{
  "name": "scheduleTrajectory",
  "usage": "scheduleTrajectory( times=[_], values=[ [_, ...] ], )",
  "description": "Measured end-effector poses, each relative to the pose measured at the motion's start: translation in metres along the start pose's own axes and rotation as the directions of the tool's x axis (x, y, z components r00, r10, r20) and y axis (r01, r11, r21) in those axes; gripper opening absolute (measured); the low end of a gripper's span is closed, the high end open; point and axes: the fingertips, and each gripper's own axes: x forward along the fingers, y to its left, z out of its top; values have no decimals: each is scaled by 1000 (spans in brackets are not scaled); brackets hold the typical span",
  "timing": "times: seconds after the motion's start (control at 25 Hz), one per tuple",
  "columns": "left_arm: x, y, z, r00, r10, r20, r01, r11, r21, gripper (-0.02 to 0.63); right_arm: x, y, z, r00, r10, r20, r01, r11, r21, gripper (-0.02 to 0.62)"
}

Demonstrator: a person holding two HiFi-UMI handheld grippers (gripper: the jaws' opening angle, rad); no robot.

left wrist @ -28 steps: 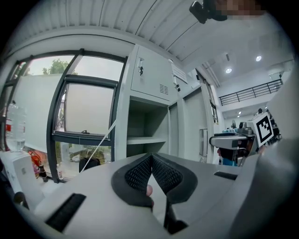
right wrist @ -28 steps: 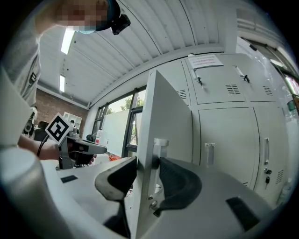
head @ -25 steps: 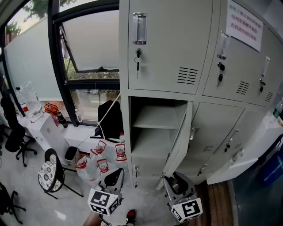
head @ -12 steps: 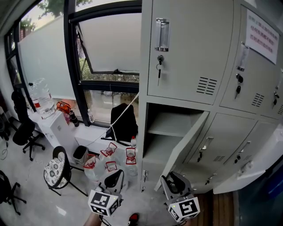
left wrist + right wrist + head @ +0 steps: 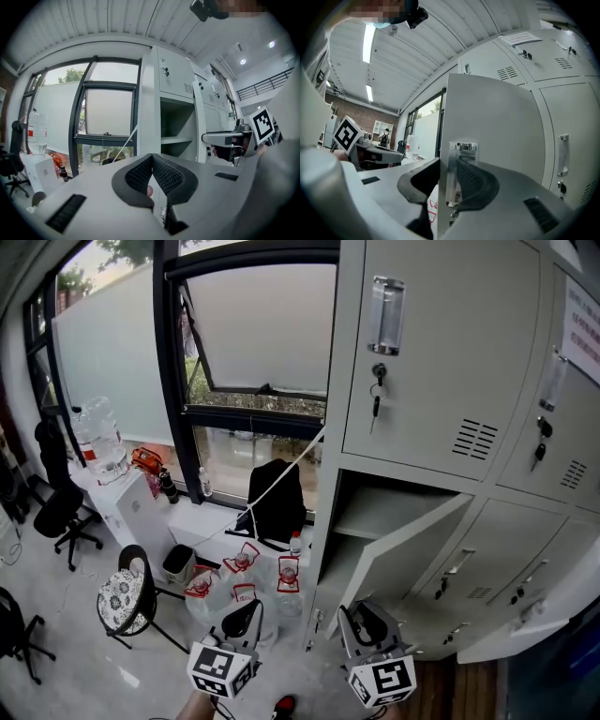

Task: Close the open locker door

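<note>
As the right tool, jaws just closing, pinches the upright edge of the door, the opening lies beyond it; the left tool is pressed together.

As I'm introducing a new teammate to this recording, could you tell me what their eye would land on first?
The locker door stands swung out from the lower row of grey lockers, right of the window. The right gripper clamps the door's edge at the handle, its jaws having just been closing, while the left gripper is shut and empty, low at the head view's left.
</note>
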Motion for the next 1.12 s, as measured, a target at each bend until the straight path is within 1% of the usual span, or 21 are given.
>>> scheduleTrajectory(
  times=[0.24, 0.48, 0.96, 1.12],
  values=[
    [14, 20, 3, 1000, 8, 11, -8, 1000, -5, 21, 33, -3, -1, 999, -48, -10, 48, 999, -3, 118],
    [34, 36, -1, 1000, 3, 6, -3, 1000, -16, 21, 64, -11, -3, 994, -110, -25, 110, 994, 1, 120],
    [76, 64, -1, 1000, -23, 5, 23, 1000, -19, 21, 113, -33, -4, 970, -241, -24, 241, 970, 4, 122],
    [87, 67, -1, 999, -34, 3, 34, 999, -18, 21, 124, -38, -5, 968, -251, -21, 251, 968, 3, 123]
  ],
)
